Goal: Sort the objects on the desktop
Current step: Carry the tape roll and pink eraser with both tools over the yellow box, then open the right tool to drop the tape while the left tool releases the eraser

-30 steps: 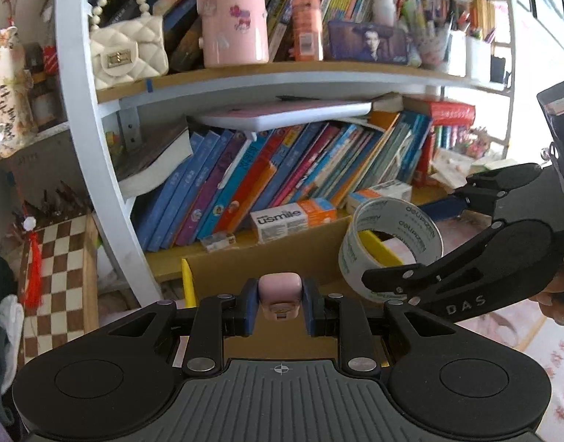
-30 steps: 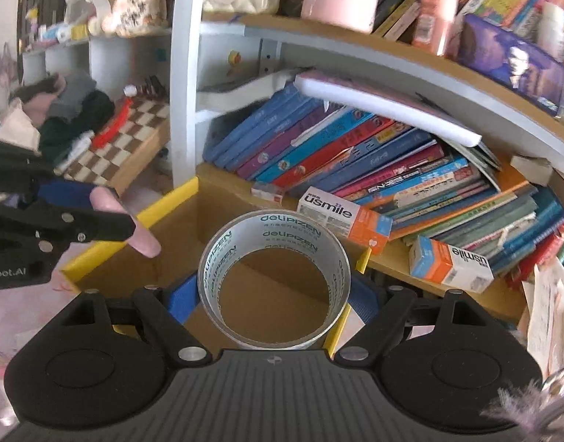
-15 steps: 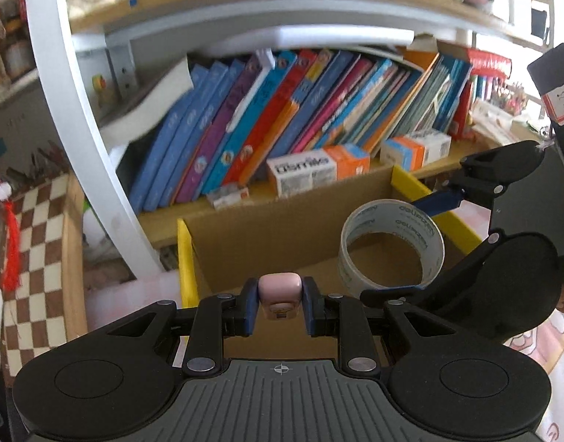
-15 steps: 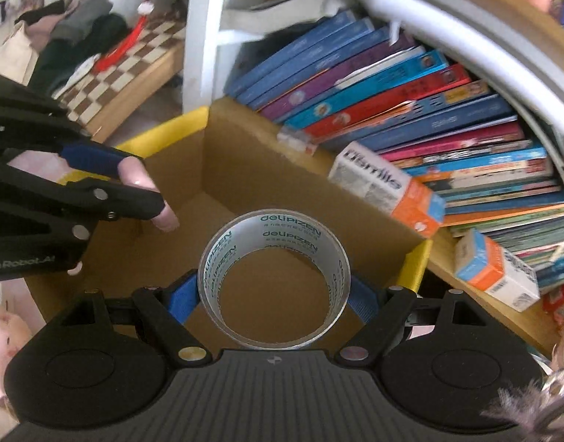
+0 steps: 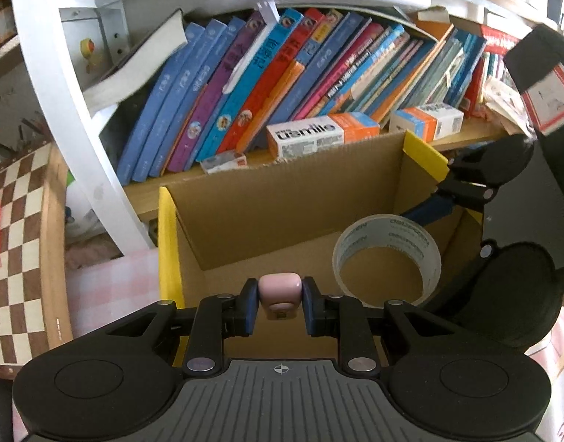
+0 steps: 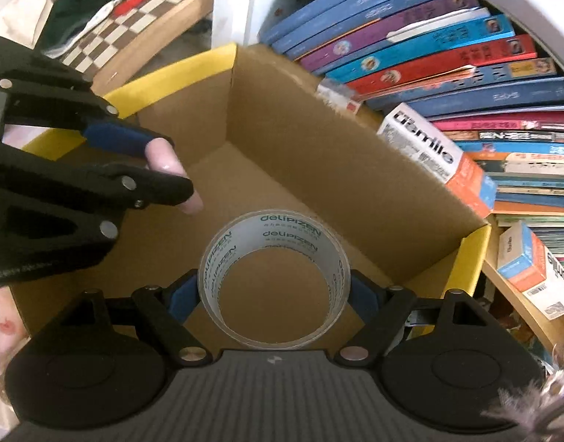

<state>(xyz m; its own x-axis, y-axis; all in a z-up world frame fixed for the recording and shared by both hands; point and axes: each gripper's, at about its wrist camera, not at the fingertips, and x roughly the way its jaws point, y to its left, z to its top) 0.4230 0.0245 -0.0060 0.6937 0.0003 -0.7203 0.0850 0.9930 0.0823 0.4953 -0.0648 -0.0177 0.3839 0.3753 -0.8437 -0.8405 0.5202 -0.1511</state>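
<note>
My left gripper (image 5: 280, 304) is shut on a small pink case (image 5: 280, 291) and holds it over the open cardboard box (image 5: 267, 217) with yellow-edged flaps. My right gripper (image 6: 272, 294) is shut on a roll of clear tape (image 6: 223, 258) printed "delipizen", held inside the box opening (image 6: 318, 169). The tape roll (image 5: 355, 239) and right gripper show at the right of the left wrist view. The left gripper (image 6: 171, 180) with the pink case (image 6: 164, 154) shows at the left of the right wrist view.
A bookshelf with leaning books (image 5: 282, 73) stands right behind the box. Toothpaste boxes (image 5: 318, 136) lie on the shelf edge. A chessboard (image 5: 16, 239) lies to the left. A pink checked cloth (image 5: 108, 287) covers the surface beside the box.
Both grippers have moved forward and down over the box. The box interior now fills the views, and the upper shelf has left the frame.
</note>
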